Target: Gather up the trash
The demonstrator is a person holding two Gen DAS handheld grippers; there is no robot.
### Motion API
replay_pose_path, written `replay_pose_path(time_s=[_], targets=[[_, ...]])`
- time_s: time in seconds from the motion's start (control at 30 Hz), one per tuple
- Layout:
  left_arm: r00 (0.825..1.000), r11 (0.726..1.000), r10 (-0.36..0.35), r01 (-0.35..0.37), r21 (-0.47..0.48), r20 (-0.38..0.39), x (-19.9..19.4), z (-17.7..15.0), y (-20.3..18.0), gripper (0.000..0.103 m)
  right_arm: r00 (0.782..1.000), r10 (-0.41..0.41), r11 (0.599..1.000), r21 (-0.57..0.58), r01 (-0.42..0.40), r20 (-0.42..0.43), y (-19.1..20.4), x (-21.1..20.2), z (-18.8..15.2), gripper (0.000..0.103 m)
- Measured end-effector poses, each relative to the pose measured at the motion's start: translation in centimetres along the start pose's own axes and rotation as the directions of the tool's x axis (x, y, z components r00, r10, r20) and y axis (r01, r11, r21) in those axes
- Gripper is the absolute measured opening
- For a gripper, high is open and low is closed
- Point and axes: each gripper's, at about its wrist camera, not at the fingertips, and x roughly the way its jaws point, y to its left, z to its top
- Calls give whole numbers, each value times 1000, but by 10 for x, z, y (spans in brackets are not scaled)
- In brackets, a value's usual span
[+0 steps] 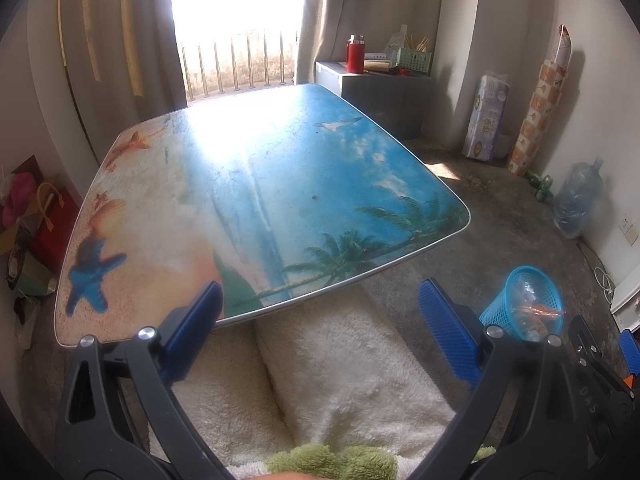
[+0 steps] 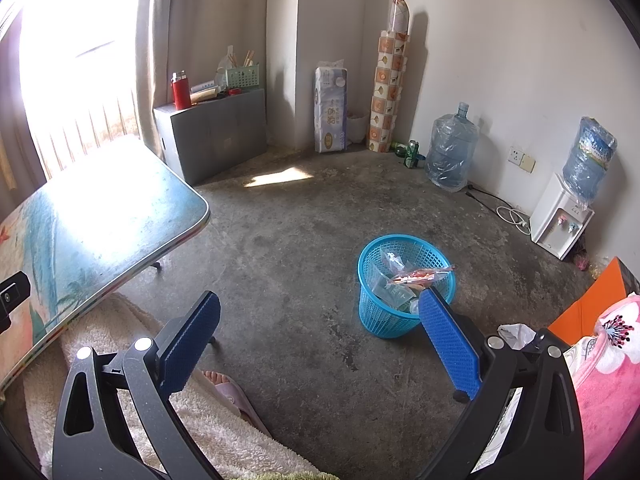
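On the bare concrete floor (image 2: 288, 240), well apart from the table (image 2: 120, 216), stands a small round basket (image 2: 384, 320) of bright blue plastic mesh, and the trash lies inside it: crumpled clear plastic wrappers (image 2: 390, 276) and one clear packet with orange-red print (image 2: 420, 276) resting across the top near the rim. The right gripper (image 2: 320, 340) is spread wide with nothing between its blue ribbed pads; its right finger (image 2: 448, 344) overlaps the basket's near side in the picture, though whether it touches cannot be told. The left gripper (image 1: 320, 328) is likewise released and empty, held above a lap covered in fluffy cream fabric (image 1: 328, 380) at the near edge of the table (image 1: 160, 200). Only the left wrist view shows the whole tabletop, printed with a beach scene of starfish, sea and palm trees, with red bags (image 1: 52, 220) heaped on the floor past its left side; there the basket (image 1: 500, 312) sits small at the right, partly hidden behind the gripper. Only the right wrist view looks down into the basket, and it alone shows a white water dispenser (image 2: 560, 216) by the wall, a foot in a pink slipper (image 2: 228, 392), and pink flowered cloth (image 2: 608, 380) at the right edge.
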Motion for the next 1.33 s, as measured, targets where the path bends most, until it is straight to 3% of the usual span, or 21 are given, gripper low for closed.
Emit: replay_pose_path(time_s=[1.33], targets=[[1000,1000,-4,4,6,-8,2,-4,-1,95,1000,2,1000,5,-2,-1,3,2,-8,97]])
